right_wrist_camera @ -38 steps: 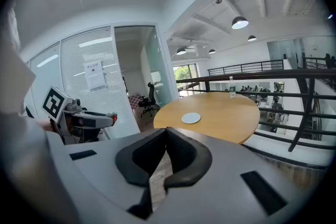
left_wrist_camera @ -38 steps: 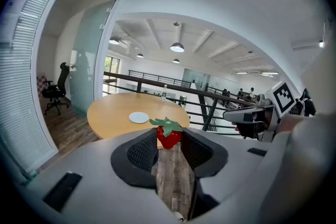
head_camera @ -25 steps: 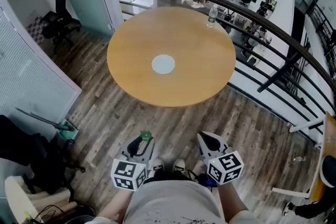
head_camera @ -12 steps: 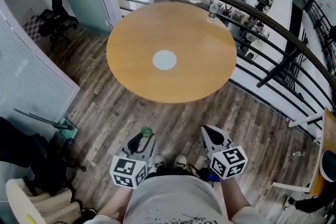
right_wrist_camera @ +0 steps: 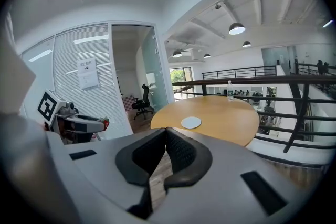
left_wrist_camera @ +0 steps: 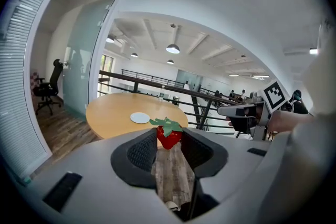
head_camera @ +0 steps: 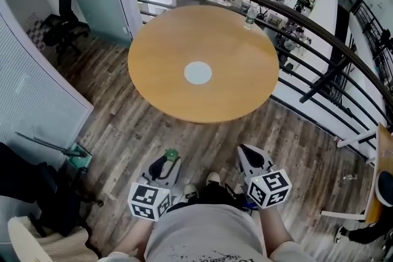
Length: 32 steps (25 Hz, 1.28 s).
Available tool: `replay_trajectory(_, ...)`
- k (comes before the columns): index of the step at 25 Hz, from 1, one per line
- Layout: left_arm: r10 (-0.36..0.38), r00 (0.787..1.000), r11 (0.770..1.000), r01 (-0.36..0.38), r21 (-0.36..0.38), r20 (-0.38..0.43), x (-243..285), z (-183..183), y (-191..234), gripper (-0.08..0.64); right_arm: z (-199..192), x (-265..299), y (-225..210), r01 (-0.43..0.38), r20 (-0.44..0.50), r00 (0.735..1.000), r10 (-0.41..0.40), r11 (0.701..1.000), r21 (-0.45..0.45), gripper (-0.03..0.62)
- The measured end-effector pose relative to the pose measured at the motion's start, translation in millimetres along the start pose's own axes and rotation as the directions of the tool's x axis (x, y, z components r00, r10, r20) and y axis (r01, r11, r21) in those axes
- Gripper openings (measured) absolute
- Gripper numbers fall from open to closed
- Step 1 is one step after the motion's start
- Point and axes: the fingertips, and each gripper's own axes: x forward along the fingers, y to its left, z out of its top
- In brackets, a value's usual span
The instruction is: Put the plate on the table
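Observation:
A small white plate (head_camera: 198,73) lies flat at the middle of the round wooden table (head_camera: 236,46), well ahead of both grippers. It also shows as the plate (left_wrist_camera: 140,118) in the left gripper view and the plate (right_wrist_camera: 191,122) in the right gripper view. My left gripper (head_camera: 171,157) is held low near the body, over the floor, shut on a red strawberry (left_wrist_camera: 168,135) with a green top. My right gripper (head_camera: 246,154) is beside it, its jaws (right_wrist_camera: 166,131) closed together with nothing between them.
A clear water bottle (head_camera: 249,16) stands at the table's far edge. A curved dark railing (head_camera: 319,34) runs behind and to the right of the table. An office chair (head_camera: 64,24) sits far left by the glass wall. A green dustpan (head_camera: 78,154) lies on the floor left.
The head view has shifted slightly, so the table and plate sit a little further right. Both grippers stay low by the body, the left still holding the strawberry.

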Motion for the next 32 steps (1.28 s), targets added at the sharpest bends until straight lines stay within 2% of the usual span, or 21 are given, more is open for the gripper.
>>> replay_trajectory(6, -0.038, 0.999, 0.999, 0.038, -0.003, 0.003, 10, 2, 3, 0.153, -6, 10, -1, 0.014, -0.008, 1.000, -0.014, 1.000, 0.011, 0.025)
replay_trajectory(11, -0.023, 1.000, 0.999, 0.023, 0.034, 0.003, 28, 8, 18, 0.153, -3, 36, -11, 0.006, -0.003, 1.000, -0.006, 1.000, 0.020, 0.025)
replay_trajectory(17, -0.028, 1.000, 0.999, 0.028, 0.018, -0.010, 61, 20, 34, 0.153, 10, 71, -31, -0.003, -0.010, 1.000, 0.003, 1.000, 0.025, 0.025)
replay_trajectory(25, -0.039, 0.999, 0.999, 0.039, -0.001, -0.028, 132, 52, 55, 0.153, 38, 123, -80, -0.012, -0.020, 1.000, 0.012, 1.000, 0.017, 0.025)
replay_trajectory(32, -0.021, 1.000, 1.000, 0.020, -0.021, -0.022, 197, 93, 73, 0.153, 76, 171, -132, -0.034, -0.015, 0.999, 0.034, 0.999, -0.001, 0.025)
